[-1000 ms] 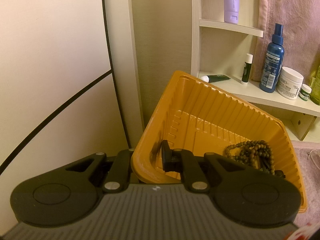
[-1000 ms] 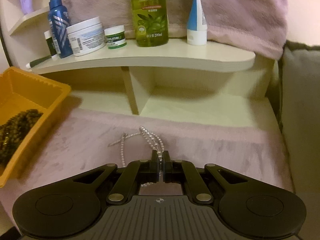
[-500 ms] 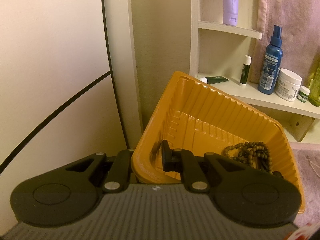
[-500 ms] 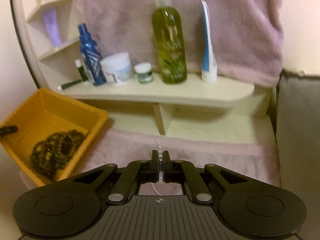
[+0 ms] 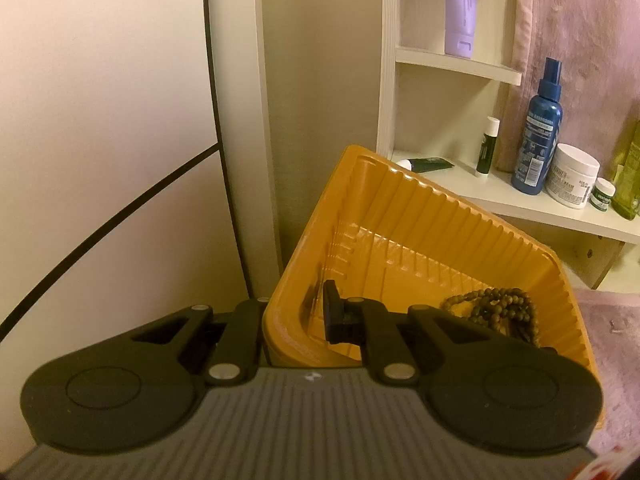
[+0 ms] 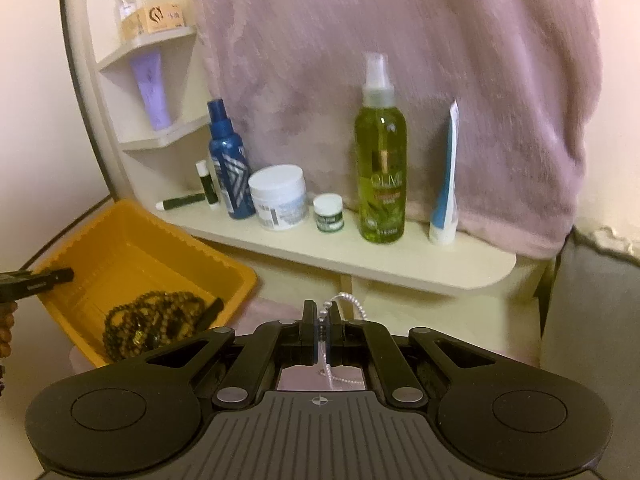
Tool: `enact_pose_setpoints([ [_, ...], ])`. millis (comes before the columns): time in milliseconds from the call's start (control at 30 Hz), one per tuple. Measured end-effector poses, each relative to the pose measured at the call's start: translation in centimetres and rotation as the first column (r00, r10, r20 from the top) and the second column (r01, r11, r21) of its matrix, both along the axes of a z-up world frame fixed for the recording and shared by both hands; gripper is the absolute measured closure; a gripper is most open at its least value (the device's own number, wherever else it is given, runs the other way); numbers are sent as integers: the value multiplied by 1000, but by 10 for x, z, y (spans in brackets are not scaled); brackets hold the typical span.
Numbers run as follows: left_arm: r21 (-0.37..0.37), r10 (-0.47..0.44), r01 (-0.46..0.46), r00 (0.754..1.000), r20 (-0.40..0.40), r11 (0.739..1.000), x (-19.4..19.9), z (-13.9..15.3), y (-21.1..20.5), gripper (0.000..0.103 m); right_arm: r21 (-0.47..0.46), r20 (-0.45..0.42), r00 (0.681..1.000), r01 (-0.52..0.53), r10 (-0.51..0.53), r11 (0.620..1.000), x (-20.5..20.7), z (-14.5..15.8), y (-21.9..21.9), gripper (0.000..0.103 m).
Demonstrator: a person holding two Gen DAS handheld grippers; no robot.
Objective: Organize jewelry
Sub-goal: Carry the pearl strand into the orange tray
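Note:
An orange plastic tray (image 5: 420, 216) is tilted up, and my left gripper (image 5: 296, 320) is shut on its near-left wall, one finger (image 5: 332, 316) inside and the other outside. A coil of dark wooden beads (image 5: 496, 308) lies in the tray's low corner. In the right wrist view the tray (image 6: 132, 240) sits at the lower left with the beads (image 6: 152, 320) in it, and the left gripper's finger (image 6: 40, 278) reaches in from the edge. My right gripper (image 6: 322, 324) is shut on a white pearl necklace (image 6: 352, 302), which loops above the jaws and hangs below them.
A cream shelf (image 6: 400, 264) carries a blue spray bottle (image 6: 228, 168), a white jar (image 6: 280, 196), a small green jar (image 6: 329, 218), a green olive bottle (image 6: 380, 168) and a tube (image 6: 446, 184). A pink towel (image 6: 400, 40) hangs behind. A grey cushion (image 6: 592, 312) stands at the right.
My right gripper has risen with the pearl necklace, lifting it off the pink cloth; the shelf and tray now sit lower in its view. The left gripper and tray have not moved.

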State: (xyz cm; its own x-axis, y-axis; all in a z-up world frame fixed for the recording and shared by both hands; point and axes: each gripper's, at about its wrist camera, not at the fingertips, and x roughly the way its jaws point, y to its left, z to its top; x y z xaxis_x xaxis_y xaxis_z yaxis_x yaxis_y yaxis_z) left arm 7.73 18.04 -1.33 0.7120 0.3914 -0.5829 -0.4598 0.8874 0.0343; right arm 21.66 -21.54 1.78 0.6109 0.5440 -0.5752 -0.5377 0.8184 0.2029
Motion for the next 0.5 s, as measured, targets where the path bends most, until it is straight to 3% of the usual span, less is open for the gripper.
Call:
enact_pose_setpoints([
  [267, -1, -2, 2, 1000, 2, 1000, 0, 1, 0, 92, -32, 13, 999, -48, 48, 998, 1, 29, 4, 100],
  [500, -5, -1, 1, 1000, 2, 1000, -1, 1, 0, 92, -78, 75, 991, -104, 110, 991, -2, 60, 14, 100],
])
